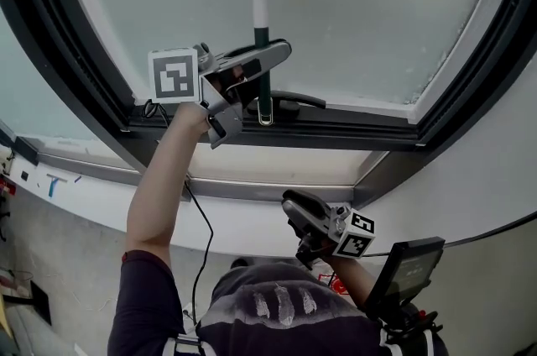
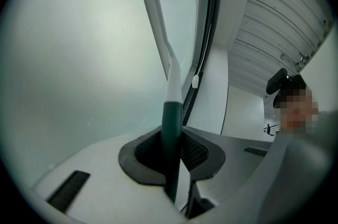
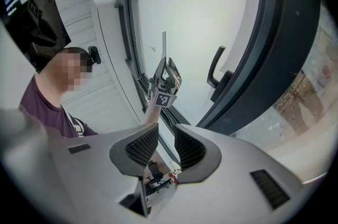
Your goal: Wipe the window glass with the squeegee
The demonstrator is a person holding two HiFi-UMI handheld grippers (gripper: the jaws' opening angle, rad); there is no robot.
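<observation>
Partly hidden: squeegee handle [image 2: 170, 117], inside left gripper [image 2: 173, 150] | right gripper [image 3: 163, 146] empty

No text, brand name or number can be read in any view.

The only printed signs are black-and-white square code patterns, not letters. One is on the white marker cube [image 1: 174, 75] of the left tool [image 1: 256, 73], and another is on the second cube [image 1: 356, 233] of the right tool [image 1: 294, 205]. A dark screen [image 1: 413, 264] at the lower right shows faint lines too small to read. Blue marks [image 1: 54, 185] on the ledge [image 1: 101, 205] at the left cannot be made out as letters.
</observation>
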